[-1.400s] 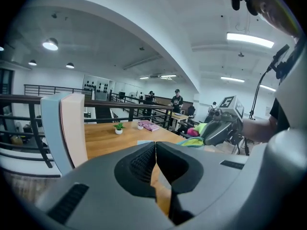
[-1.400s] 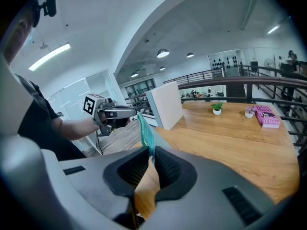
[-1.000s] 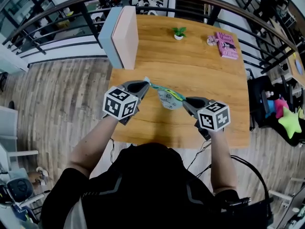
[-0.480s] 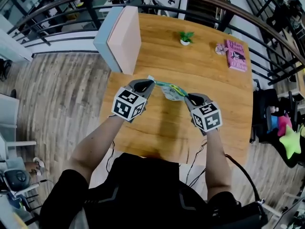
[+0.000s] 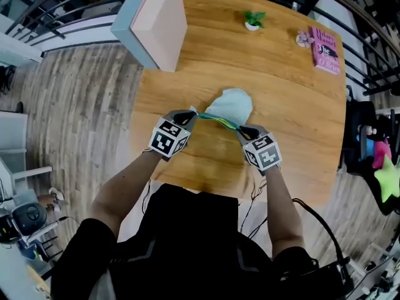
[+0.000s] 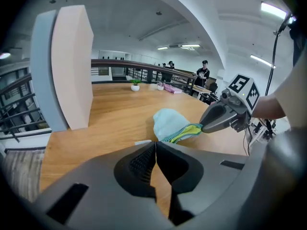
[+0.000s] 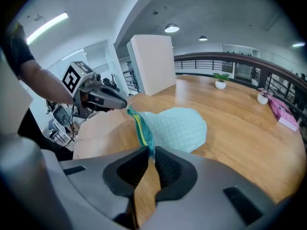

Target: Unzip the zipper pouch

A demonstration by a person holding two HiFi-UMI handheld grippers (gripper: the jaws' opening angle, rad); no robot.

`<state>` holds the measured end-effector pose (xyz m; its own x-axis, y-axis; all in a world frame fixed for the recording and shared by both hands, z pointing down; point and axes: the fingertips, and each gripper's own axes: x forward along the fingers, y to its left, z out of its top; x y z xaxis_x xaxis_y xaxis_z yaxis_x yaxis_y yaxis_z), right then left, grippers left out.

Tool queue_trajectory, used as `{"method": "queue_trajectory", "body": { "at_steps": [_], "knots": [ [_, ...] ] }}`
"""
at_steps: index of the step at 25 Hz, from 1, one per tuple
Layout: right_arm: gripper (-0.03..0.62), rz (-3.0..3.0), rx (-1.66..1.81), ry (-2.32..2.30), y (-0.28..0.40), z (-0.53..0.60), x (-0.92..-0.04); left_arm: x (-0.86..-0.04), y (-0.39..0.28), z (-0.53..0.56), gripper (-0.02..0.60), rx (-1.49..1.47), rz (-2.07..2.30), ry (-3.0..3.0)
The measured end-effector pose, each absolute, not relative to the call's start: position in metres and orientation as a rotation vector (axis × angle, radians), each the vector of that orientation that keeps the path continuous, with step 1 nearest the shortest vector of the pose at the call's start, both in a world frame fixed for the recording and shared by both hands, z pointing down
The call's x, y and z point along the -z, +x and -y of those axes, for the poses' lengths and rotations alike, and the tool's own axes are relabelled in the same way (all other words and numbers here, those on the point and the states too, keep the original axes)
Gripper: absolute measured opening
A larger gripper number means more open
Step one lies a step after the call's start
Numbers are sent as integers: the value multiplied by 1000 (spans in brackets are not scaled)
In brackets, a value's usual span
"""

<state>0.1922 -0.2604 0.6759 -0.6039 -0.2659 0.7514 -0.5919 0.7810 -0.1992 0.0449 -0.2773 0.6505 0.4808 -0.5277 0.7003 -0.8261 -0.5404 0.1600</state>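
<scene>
A light teal zipper pouch [image 5: 230,105] lies on the wooden table [image 5: 294,105], its green and yellow zipper edge [image 5: 220,121] stretched between my two grippers. My left gripper [image 5: 189,114] is shut on the pouch's left end, and a small white tab [image 6: 142,142] shows beside its closed jaws. My right gripper [image 5: 242,131] is shut on the zipper edge's right end. In the left gripper view the pouch [image 6: 168,121] runs to the right gripper [image 6: 206,125]. In the right gripper view the pouch [image 7: 177,128] runs to the left gripper [image 7: 125,105].
A tall pink and grey-blue slab [image 5: 156,17] stands upright at the table's far left. A small potted plant [image 5: 253,20], a pink book [image 5: 326,47] and a small ornament [image 5: 304,39] sit at the far side. A black railing [image 5: 375,49] curves round the table.
Both grippers have come down with the pouch. It hung in the air between them; now its body lies spread on the table beyond them. Both grips are unchanged.
</scene>
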Motion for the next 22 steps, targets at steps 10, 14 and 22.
{"method": "queue_trajectory", "body": {
  "at_steps": [10, 14, 22],
  "knots": [
    [58, 2144, -615, 619, 187, 236, -718, -703, 41, 248, 31, -975, 1052, 2178],
    [64, 2130, -619, 652, 188, 236, -722, -707, 43, 245, 32, -964, 1048, 2183],
    [122, 2143, -612, 716, 186, 228, -705, -690, 37, 236, 34, -904, 1040, 2224]
  ]
}}
